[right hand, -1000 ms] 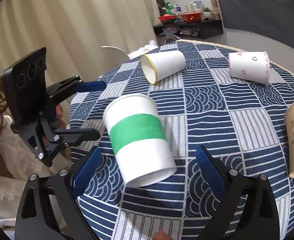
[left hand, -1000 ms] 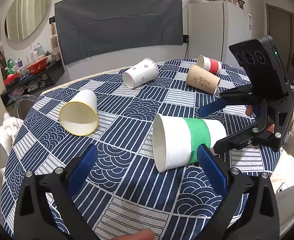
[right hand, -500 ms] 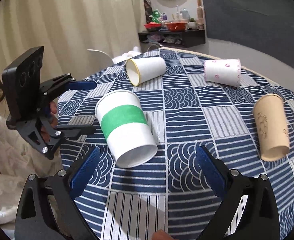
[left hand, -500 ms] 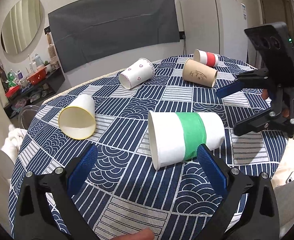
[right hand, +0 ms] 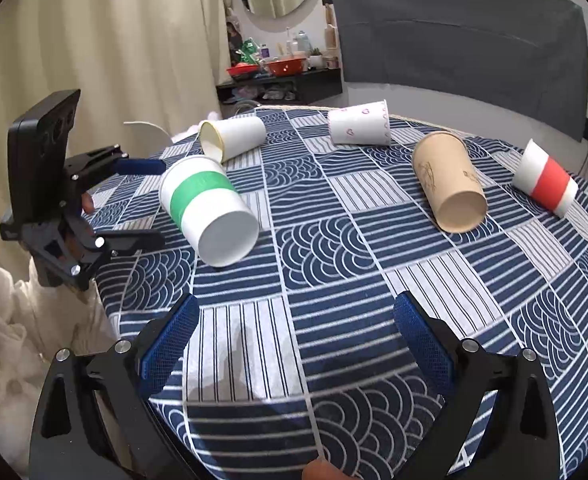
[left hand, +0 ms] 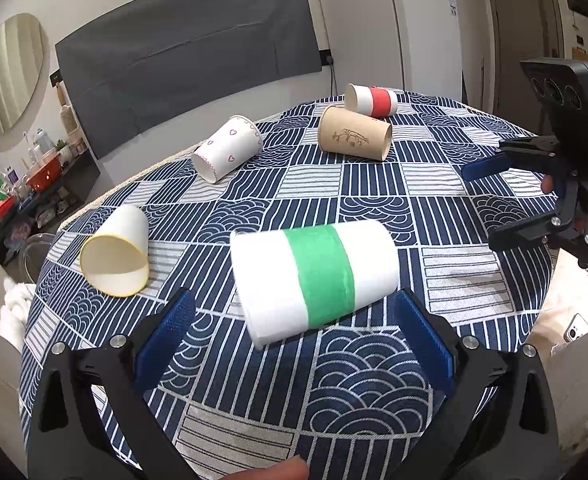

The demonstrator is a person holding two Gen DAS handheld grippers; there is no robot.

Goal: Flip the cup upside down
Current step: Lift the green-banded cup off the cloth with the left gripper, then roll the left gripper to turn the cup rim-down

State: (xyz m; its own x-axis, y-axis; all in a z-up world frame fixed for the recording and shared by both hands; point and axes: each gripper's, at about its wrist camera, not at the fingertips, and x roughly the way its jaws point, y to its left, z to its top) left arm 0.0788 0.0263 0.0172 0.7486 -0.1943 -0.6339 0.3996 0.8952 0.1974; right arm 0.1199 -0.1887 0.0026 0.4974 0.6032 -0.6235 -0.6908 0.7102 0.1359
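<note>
A white paper cup with a green band (left hand: 314, 274) lies on its side on the blue patterned tablecloth (left hand: 366, 384). My left gripper (left hand: 294, 336) is open, its blue pads on either side of the cup's near edge, not touching it. The cup also shows in the right wrist view (right hand: 208, 210), lying left of centre with its bottom toward the camera. My right gripper (right hand: 294, 338) is open and empty, well back from the cup. Each gripper shows in the other's view, the right gripper (left hand: 490, 204) and the left gripper (right hand: 142, 200).
Other cups lie on their sides: a yellow-rimmed white cup (left hand: 116, 258), a white cup with hearts (left hand: 226, 148), a brown cup (left hand: 354, 134) and a red-banded cup (left hand: 372, 100). The round table's edge (right hand: 106, 280) is near the green-banded cup.
My right gripper has drawn back and away from the green-banded cup. My left gripper has risen and now looks down on the cup. The cup stays on its side.
</note>
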